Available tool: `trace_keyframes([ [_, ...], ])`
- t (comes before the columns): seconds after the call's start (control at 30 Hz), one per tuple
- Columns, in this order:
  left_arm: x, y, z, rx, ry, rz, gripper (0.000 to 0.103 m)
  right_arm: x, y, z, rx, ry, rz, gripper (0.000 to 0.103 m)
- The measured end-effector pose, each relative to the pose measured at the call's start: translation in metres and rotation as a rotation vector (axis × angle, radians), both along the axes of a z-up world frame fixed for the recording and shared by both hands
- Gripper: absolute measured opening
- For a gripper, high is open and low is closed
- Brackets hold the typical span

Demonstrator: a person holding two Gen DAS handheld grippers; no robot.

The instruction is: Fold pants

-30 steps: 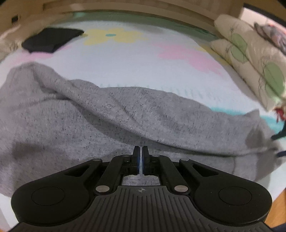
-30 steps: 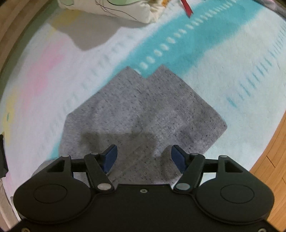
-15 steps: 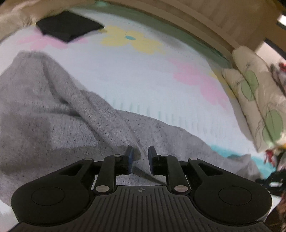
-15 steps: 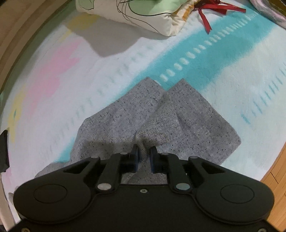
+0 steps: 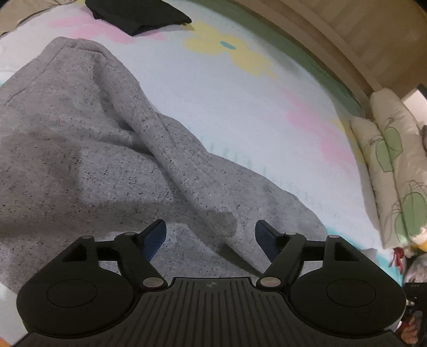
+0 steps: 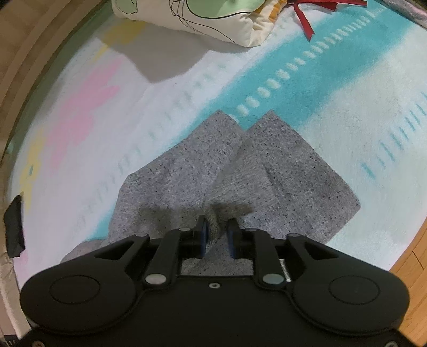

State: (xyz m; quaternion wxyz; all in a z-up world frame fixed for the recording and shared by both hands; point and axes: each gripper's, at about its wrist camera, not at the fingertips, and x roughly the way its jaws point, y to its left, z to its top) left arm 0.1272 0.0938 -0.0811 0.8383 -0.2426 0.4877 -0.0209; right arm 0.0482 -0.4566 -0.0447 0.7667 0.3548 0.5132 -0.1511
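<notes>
Grey speckled pants (image 5: 106, 160) lie on a pastel patterned blanket (image 5: 240, 101). In the left wrist view a raised ridge of fabric runs from the waistband at the upper left down toward my left gripper (image 5: 210, 235), which is open and holds nothing, just above the cloth. In the right wrist view the two leg ends (image 6: 261, 165) lie side by side, pointing away. My right gripper (image 6: 216, 235) is nearly closed, pinching a raised fold of the pants (image 6: 213, 219) between its blue pads.
A folded black garment (image 5: 138, 13) lies at the far edge of the blanket. Leaf-print pillows (image 5: 395, 160) line the right side; one pillow (image 6: 202, 18) and a red ribbon (image 6: 307, 18) show ahead of the right gripper. Wooden floor (image 6: 411, 261) lies past the blanket's edge.
My left gripper went from shut on the pants to fully open, letting go of the fabric. My right gripper went from open to closed on a fold near the leg ends.
</notes>
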Motion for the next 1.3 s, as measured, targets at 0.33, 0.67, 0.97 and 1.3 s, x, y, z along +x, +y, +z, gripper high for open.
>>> trace_keyframes([
  [0.33, 0.024, -0.020, -0.004, 0.019, 0.015, -0.040, 0.072, -0.017, -0.011, 0.001, 0.025, 0.000, -0.063, 0.067],
  [0.67, 0.028, -0.010, -0.022, -0.024, 0.066, 0.002, 0.051, 0.002, -0.001, -0.011, -0.002, 0.054, -0.023, 0.054],
  [0.97, 0.038, -0.020, -0.015, -0.044, 0.112, -0.023, 0.015, 0.008, 0.005, -0.002, -0.058, 0.042, 0.029, 0.023],
  [1.3, 0.046, -0.037, 0.049, 0.063, -0.143, -0.059, 0.005, 0.026, 0.003, 0.021, -0.056, -0.019, 0.018, 0.018],
])
